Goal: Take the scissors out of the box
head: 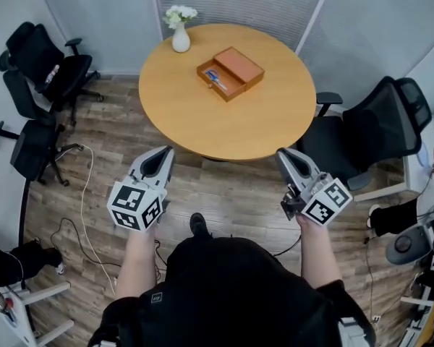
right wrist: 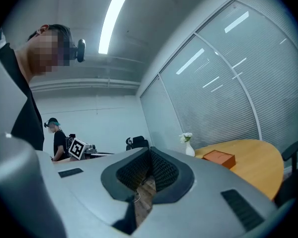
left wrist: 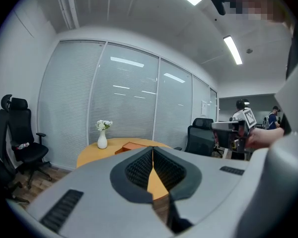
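Observation:
An orange box lies on the round wooden table, its drawer part pulled open. Blue-handled scissors lie inside it. My left gripper and right gripper hang over the floor short of the table's near edge, well apart from the box. Both are shut with nothing between the jaws. In the left gripper view, the box shows just past the left gripper. In the right gripper view, the box sits far right of the right gripper. The scissors are hidden in both gripper views.
A white vase of flowers stands at the table's far left edge. Black office chairs stand left and right of the table. Cables trail over the wood floor. Another person stands in the background.

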`<action>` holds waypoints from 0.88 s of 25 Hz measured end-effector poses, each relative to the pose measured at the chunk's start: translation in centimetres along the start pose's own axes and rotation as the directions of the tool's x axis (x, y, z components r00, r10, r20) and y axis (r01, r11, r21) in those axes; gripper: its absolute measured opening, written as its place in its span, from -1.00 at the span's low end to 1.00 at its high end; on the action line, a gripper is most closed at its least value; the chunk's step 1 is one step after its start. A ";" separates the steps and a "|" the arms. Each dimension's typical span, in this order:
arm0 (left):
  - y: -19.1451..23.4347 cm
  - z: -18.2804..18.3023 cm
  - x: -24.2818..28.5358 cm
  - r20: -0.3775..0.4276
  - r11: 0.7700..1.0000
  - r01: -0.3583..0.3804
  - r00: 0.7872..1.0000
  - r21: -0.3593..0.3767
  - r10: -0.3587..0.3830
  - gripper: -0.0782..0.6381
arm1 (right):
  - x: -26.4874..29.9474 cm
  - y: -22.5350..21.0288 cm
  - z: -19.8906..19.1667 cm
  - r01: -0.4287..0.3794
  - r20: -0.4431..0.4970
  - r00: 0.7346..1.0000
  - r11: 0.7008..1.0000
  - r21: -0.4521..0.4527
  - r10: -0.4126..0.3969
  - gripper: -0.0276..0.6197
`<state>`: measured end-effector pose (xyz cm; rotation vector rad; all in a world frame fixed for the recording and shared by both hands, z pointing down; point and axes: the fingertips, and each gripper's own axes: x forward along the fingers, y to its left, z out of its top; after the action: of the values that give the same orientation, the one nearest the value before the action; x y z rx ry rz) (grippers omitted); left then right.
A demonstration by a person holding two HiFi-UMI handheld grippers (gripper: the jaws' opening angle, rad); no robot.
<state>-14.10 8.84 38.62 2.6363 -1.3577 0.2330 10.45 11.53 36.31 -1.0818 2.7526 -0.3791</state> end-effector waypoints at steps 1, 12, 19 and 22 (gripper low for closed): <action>1.0 0.1 0.3 0.002 1.000 0.002 1.000 -0.002 -0.002 -0.74 | 1.4 0.0 0.0 -0.006 -0.003 1.000 1.000 -0.002 0.006 -0.80; 9.5 0.4 2.2 0.007 1.000 -0.003 1.000 -0.030 0.003 -0.74 | 12.0 -0.6 0.1 -0.037 -0.045 0.998 0.999 -0.016 0.036 -0.80; 12.2 0.3 6.6 -0.018 0.998 -0.040 0.999 -0.038 0.039 -0.74 | 15.2 -6.1 -0.5 -0.047 -0.051 0.998 0.998 0.035 0.049 -0.80; 13.3 0.9 9.5 -0.033 0.998 -0.058 0.998 -0.034 0.057 -0.74 | 16.9 -9.3 0.2 -0.059 -0.039 0.997 0.997 0.047 0.061 -0.80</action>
<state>-19.46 -6.50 40.77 2.5569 -1.4158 0.2553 4.18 -6.65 37.92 -0.9888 2.7896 -0.4591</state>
